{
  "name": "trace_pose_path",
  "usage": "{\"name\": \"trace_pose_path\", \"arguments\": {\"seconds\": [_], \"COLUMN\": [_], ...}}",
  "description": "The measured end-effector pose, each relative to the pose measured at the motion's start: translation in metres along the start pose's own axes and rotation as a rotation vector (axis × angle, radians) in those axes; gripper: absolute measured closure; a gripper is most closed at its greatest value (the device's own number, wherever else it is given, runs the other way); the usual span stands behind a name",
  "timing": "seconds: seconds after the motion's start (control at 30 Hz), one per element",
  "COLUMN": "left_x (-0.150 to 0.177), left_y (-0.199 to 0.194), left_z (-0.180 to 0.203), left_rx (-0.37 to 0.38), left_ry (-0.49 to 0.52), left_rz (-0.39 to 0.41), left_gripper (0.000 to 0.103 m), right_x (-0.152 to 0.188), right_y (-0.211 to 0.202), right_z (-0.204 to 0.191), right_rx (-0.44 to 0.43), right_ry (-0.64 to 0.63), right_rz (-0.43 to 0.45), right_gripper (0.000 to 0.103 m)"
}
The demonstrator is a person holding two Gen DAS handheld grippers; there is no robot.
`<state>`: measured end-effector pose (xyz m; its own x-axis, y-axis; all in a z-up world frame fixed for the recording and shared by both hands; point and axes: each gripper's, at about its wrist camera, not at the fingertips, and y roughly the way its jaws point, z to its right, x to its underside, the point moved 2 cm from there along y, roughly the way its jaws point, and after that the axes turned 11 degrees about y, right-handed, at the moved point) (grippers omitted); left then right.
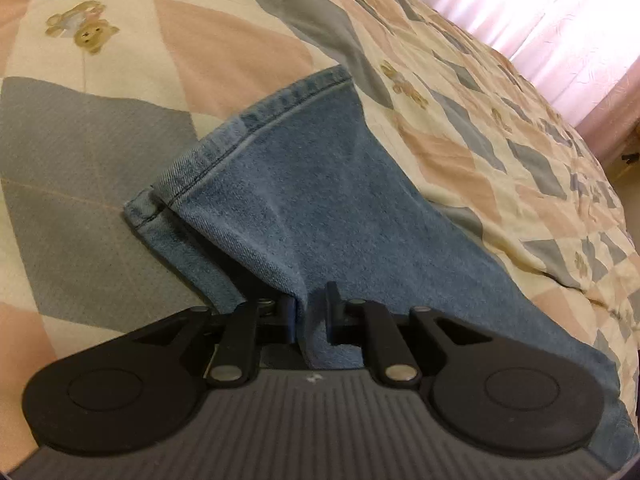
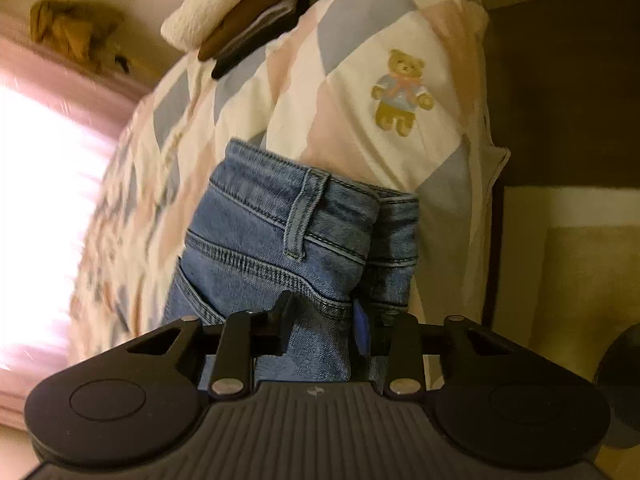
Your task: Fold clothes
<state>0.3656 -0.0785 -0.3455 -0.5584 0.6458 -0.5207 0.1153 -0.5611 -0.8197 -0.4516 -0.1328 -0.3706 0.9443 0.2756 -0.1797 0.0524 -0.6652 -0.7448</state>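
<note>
Gripping a pinched fold of denim near the hem, the left gripper [image 1: 311, 316] has its jaws clamped on the jeans [image 1: 304, 200]. Right gripper [image 2: 320, 328] is clamped at the waistband [image 2: 296, 196]. Jeans lie on the teddy-bear quilt [image 1: 224, 52].

Jeans [image 1: 320, 208] — coarse blue denim, stitched hems; quilt [image 1: 120, 152] soft matt printed cotton; left gripper [image 1: 311, 316] matt black plastic, metal rivets.
</note>
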Motion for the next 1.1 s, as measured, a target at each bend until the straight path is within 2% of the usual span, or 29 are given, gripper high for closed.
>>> {"name": "trace_pose_path", "arguments": {"seconds": [0.1, 0.17, 0.3, 0.37, 0.5, 0.6, 0.67, 0.77, 0.83, 0.9, 0.93, 0.97, 1.0, 1.03, 1.07, 1.1], "left_x": [-0.004, -0.007, -0.013, -0.010, 0.001, 0.004, 0.004, 0.008, 0.010, 0.011, 0.009, 0.008, 0.009, 0.010, 0.011, 0.012], "left_y": [-0.006, -0.015, -0.043, -0.047, -0.019, -0.012, -0.018, -0.021, -0.010, 0.004, 0.005, 0.006, 0.000, -0.005, -0.011, -0.018], "left_z": [0.000, 0.007, 0.013, 0.013, 0.004, 0.010, 0.008, 0.005, 0.009, 0.023, 0.032, 0.040, 0.042, 0.043, 0.045, 0.042], "left_rx": [0.000, 0.003, 0.036, 0.024, -0.019, -0.046, -0.036, -0.047, -0.090, -0.156, -0.184, -0.210, -0.221, -0.232, -0.244, -0.258], "left_ry": [0.027, 0.075, 0.100, 0.145, 0.184, 0.206, 0.191, 0.203, 0.242, 0.335, 0.391, 0.443, 0.463, 0.483, 0.495, 0.457], "left_rz": [0.013, 0.039, 0.103, 0.100, 0.011, 0.015, 0.032, 0.025, -0.014, -0.046, -0.059, -0.070, -0.076, -0.082, -0.088, -0.094], "left_gripper": [0.102, 0.102, 0.102, 0.101, 0.099, 0.100, 0.099, 0.099, 0.095, 0.095, 0.095, 0.095, 0.094, 0.086, 0.082, 0.081], "right_x": [-0.001, -0.003, -0.011, -0.010, -0.008, -0.005, -0.007, -0.009, -0.005, 0.000, 0.003, 0.007, 0.010, 0.014, 0.017, 0.022], "right_y": [-0.008, -0.017, -0.026, -0.025, -0.028, -0.034, -0.041, -0.030, -0.013, -0.002, -0.006, -0.011, -0.017, -0.025, -0.032, -0.036], "right_z": [-0.008, -0.016, -0.026, -0.027, -0.023, -0.022, -0.026, -0.023, -0.018, -0.017, -0.021, -0.026, -0.030, -0.034, -0.038, -0.044], "right_rx": [0.008, -0.001, -0.010, 0.003, 0.014, 0.009, -0.009, 0.038, 0.103, 0.159, 0.173, 0.186, 0.210, 0.245, 0.280, 0.289], "right_ry": [-0.037, -0.068, -0.112, -0.128, -0.132, -0.131, -0.149, -0.165, -0.188, -0.220, -0.248, -0.276, -0.315, -0.368, -0.420, -0.477], "right_rz": [0.016, 0.020, 0.006, 0.000, 0.006, 0.020, 0.027, 0.014, -0.009, -0.014, 0.010, 0.034, 0.065, 0.103, 0.140, 0.170], "right_gripper": [0.090, 0.092, 0.094, 0.094, 0.094, 0.095, 0.095, 0.094, 0.089, 0.073, 0.067, 0.053, 0.050, 0.050, 0.051, 0.050]}}
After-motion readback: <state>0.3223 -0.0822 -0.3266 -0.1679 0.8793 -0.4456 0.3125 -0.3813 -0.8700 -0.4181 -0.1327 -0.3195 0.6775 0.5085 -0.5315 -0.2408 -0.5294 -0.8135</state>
